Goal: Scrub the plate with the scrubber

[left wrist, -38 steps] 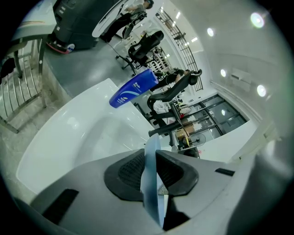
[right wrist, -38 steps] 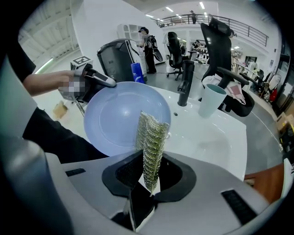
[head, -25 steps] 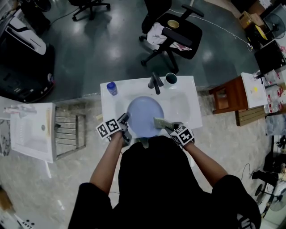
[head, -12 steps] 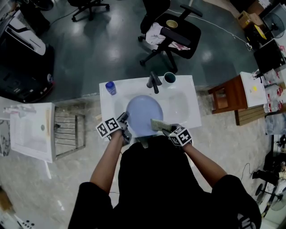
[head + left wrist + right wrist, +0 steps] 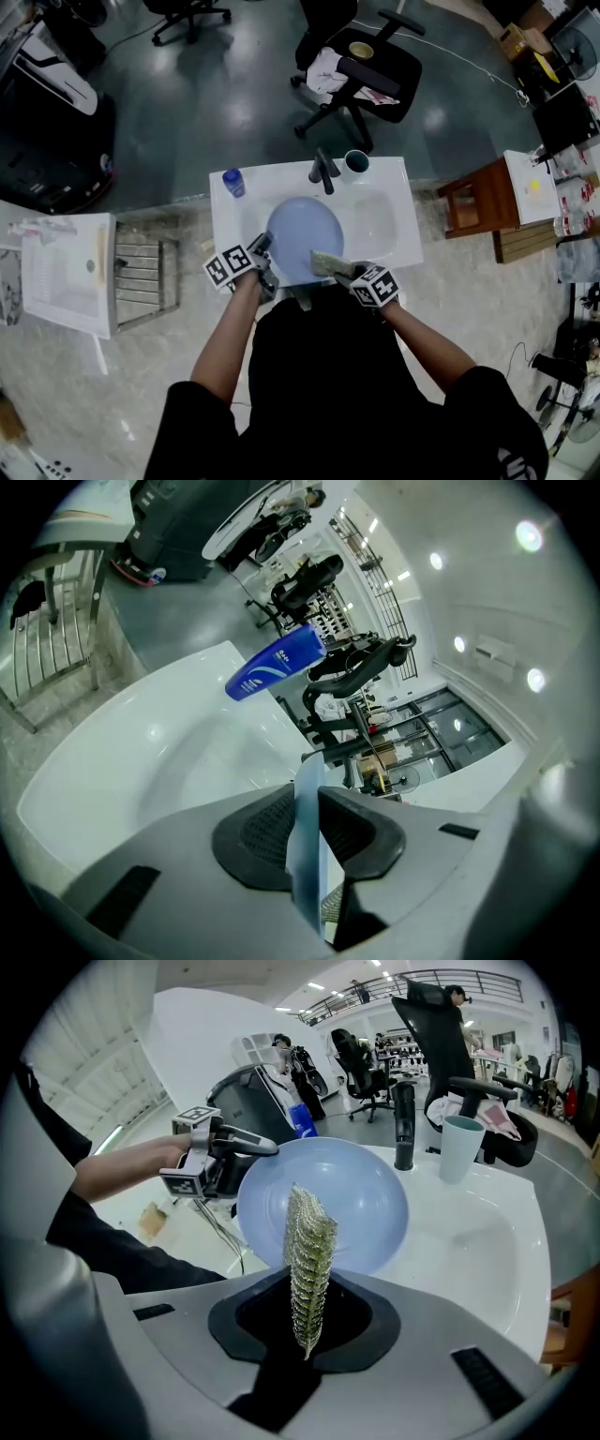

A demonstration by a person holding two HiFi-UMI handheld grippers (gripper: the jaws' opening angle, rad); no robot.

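Plate over the sink, scrubber at its edge!

At the back left corner stands a blue bottle point(image 5: 233, 183). Then comes the left gripper point(image 5: 262, 249), its jaws pinching the rim of the pale blue plate point(image 5: 302, 234) and holding it over the white sink point(image 5: 389, 230). On the right, the green scrubber point(image 5: 324, 262) meets the plate's near right edge, clamped tight in the right gripper point(image 5: 339, 270).

The white sink point(image 5: 392, 217) carries a blue bottle point(image 5: 233, 182) at ten o'clock, a black faucet point(image 5: 324, 172) at twelve and a cup point(image 5: 356, 164) at one.
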